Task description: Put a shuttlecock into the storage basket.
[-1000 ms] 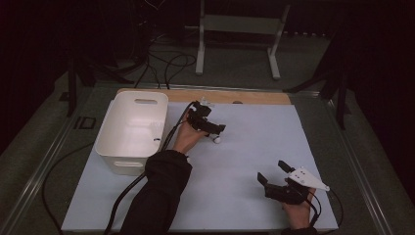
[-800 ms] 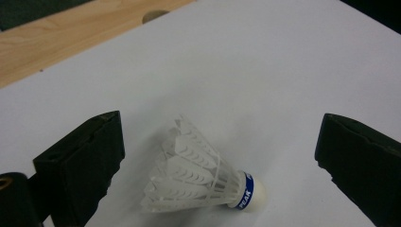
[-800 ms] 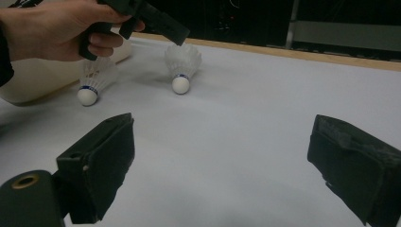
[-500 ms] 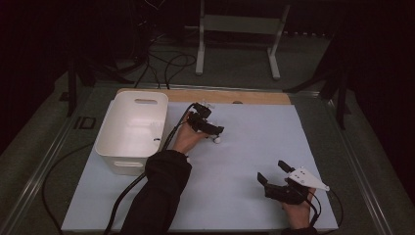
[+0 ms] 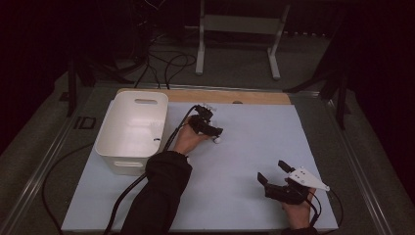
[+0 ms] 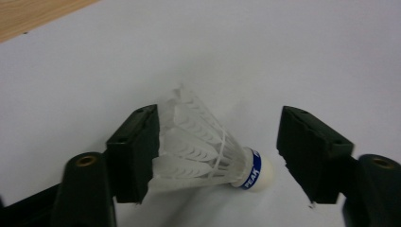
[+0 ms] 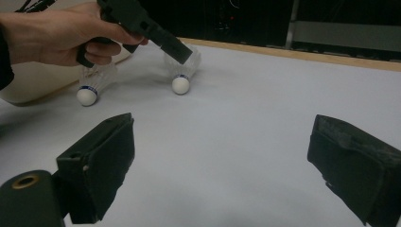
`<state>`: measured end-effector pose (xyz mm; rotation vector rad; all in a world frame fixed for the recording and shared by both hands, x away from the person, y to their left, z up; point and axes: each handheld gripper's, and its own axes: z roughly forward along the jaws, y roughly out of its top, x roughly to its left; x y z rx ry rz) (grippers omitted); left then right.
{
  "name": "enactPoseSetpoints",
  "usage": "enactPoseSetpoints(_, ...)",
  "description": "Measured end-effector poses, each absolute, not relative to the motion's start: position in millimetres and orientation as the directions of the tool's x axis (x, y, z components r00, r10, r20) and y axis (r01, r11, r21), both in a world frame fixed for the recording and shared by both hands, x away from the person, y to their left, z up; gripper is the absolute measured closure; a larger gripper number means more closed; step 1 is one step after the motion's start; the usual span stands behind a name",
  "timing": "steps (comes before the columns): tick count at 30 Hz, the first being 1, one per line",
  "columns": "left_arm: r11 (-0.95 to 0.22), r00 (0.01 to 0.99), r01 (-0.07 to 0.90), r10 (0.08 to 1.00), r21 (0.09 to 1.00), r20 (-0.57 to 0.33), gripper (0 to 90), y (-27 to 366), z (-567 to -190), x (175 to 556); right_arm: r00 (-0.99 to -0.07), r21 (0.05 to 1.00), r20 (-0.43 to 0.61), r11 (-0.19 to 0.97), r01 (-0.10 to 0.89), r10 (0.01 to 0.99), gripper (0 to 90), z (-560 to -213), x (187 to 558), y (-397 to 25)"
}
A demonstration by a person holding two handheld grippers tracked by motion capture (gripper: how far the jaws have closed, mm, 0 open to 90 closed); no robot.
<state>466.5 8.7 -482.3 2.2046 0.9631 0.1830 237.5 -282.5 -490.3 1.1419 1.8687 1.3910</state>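
A white feathered shuttlecock (image 6: 208, 156) with a blue band lies on its side on the pale blue mat, cork to the right in the left gripper view. My left gripper (image 6: 218, 142) is open around it, and its left jaw touches the feathers. From above, the left gripper (image 5: 208, 126) sits mid-mat beside the bin, with the shuttlecock's cork (image 5: 217, 140) just below it. A second shuttlecock (image 7: 92, 85) lies under the person's left hand (image 7: 56, 33). My right gripper (image 5: 274, 178) is open and holds nothing near the front right of the mat.
A white plastic bin (image 5: 132, 129) stands at the left of the mat (image 5: 254, 147), close to the left hand. A wooden strip (image 5: 244, 96) runs along the far edge. Cables trail from both grippers. A metal stand (image 5: 240, 29) is on the floor beyond the table.
The left gripper has dipped slightly over the shuttlecock. The right gripper has stayed put.
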Motion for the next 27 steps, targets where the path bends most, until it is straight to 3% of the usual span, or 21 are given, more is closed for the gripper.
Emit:
enactPoseSetpoints(19,-0.535,0.800,0.514,0.581,0.670,-0.150,82.4,0.4,-469.5,446.4,-0.495,0.945,0.062,0.108,0.307,0.866,8.1,-490.0,237.2,-282.3)
enactPoseSetpoints(22,-0.537,0.808,0.507,0.568,0.675,-0.155,88.2,-0.5,-468.3,444.9,-0.495,0.945,0.060,0.111,0.308,0.867,8.1,-490.0,237.1,-282.2)
enactPoseSetpoints(27,-0.542,0.813,0.496,0.565,0.678,-0.143,89.7,-0.5,-466.2,443.2,-0.494,0.945,0.061,0.110,0.308,0.867,8.1,-490.0,237.2,-282.3)
